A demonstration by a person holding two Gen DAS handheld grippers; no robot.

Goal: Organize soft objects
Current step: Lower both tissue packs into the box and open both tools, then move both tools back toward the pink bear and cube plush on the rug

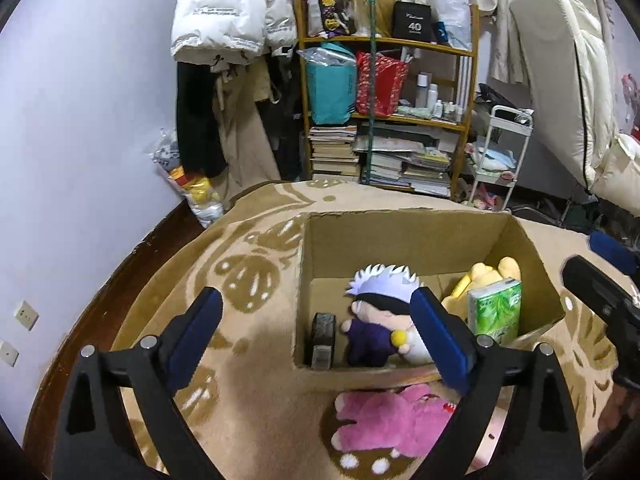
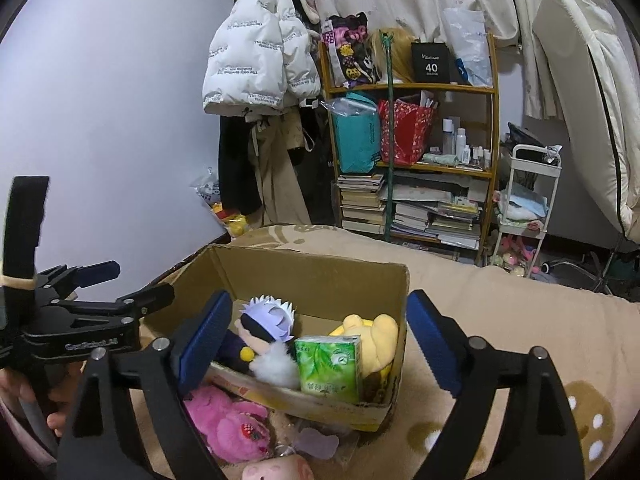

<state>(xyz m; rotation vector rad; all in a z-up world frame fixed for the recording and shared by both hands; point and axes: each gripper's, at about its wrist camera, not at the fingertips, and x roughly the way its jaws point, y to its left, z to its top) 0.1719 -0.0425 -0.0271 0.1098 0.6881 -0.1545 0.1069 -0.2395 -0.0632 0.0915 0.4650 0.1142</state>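
Both tongs (image 1: pixel 316 328) (image 2: pixel 316 344) agape above cardboard box (image 1: pixel 400 236); "40" card (image 2: pixel 431 63) shelved.

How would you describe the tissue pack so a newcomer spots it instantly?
Find the open cardboard box on the patterned beige rug. Inside, at its right end near the front wall, the tissue pack stands upright against a yellow plush. It is the only green, printed, rectangular item; its neighbours are stuffed toys.
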